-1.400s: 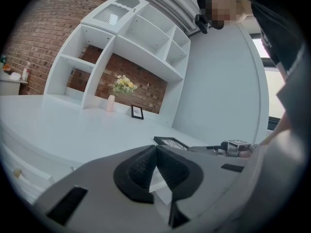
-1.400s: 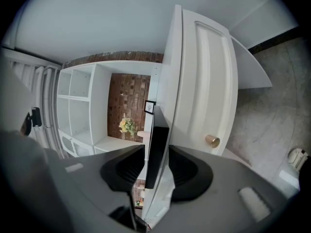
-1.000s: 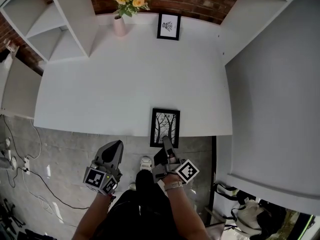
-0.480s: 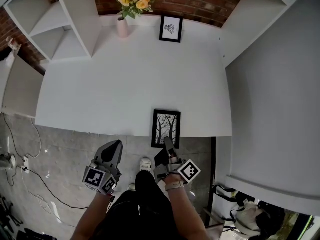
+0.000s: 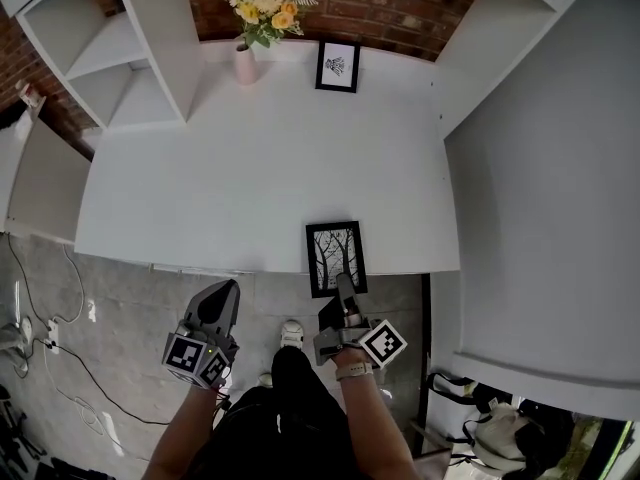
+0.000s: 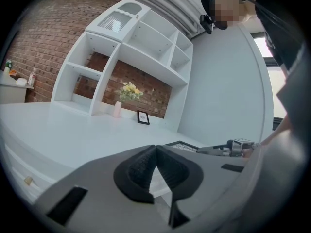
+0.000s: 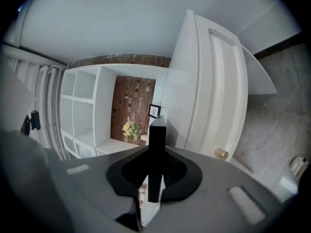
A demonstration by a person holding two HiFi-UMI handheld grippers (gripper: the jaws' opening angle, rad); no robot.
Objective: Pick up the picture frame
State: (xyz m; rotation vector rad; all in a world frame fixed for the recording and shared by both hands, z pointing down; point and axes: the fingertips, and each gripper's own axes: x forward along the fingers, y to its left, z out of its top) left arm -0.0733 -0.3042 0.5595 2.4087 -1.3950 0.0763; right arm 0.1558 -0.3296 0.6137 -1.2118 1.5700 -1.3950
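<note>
**A:** What is changing compared with a second ago?

**B:** The right gripper (image 5: 347, 286) has just been closing its jaws, and they are now clamping the near edge of the picture frame (image 5: 336, 258). The frame was lying square to the table's edge and is now sitting slightly askew. It may be lifting off the surface, though the head view is not making that clear. The left gripper (image 5: 222, 298) is hanging where it was.

**A:** How many of each thing are showing?

**B:** Two grippers, two frames, one pink vase (image 5: 243, 65) holding yellow and white flowers (image 5: 262, 1), and one white table (image 5: 220, 178). The second frame (image 5: 338, 66) is standing upright at the back by the brick wall, well apart from the first.

**A:** What is the gripped frame looking like, and where is it?

**B:** It is a black portrait rectangle around a black-and-white print of bare trees. It is sitting at the table's front edge, overhanging toward the person. The right gripper view is showing it edge-on, as a dark bar between the pads.

**A:** And the left gripper's fingers?

**B:** They are pressing together, tips touching, with nothing between them.
</note>
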